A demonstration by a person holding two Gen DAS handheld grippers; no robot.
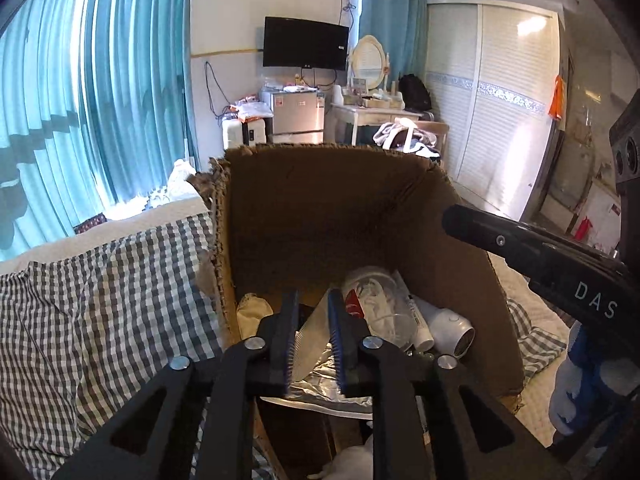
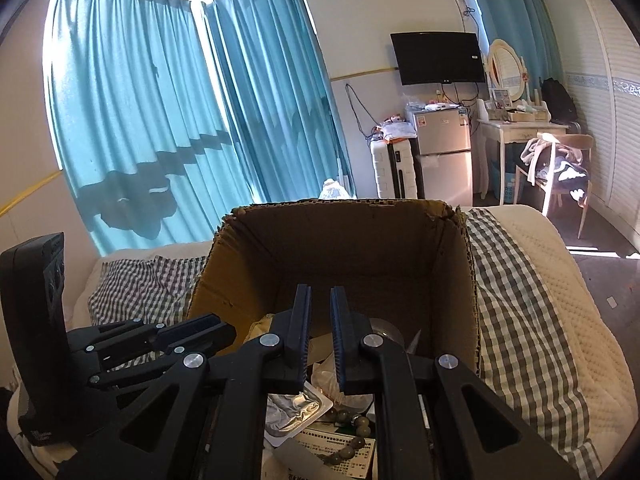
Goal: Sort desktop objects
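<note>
Furthest left lies a checked cloth (image 1: 100,300) over the bed, pressed against the side of an open cardboard box (image 1: 332,208). My left gripper (image 1: 313,300) hangs over the box mouth, jaws a little apart with nothing clamped between them. Beneath it sits the clutter to sort: a foil packet (image 1: 320,380), a clear plastic cup (image 1: 380,304) and a white bottle (image 1: 452,330) lying on its side. Further right, my right gripper (image 2: 320,296) points into the same box with only a narrow gap between its jaws, empty, above a string of beads (image 2: 352,432) on a printed card (image 2: 340,450). I judge it best to pick one item, widen the jaws before lowering, and keep the two grippers from crowding each other.
</note>
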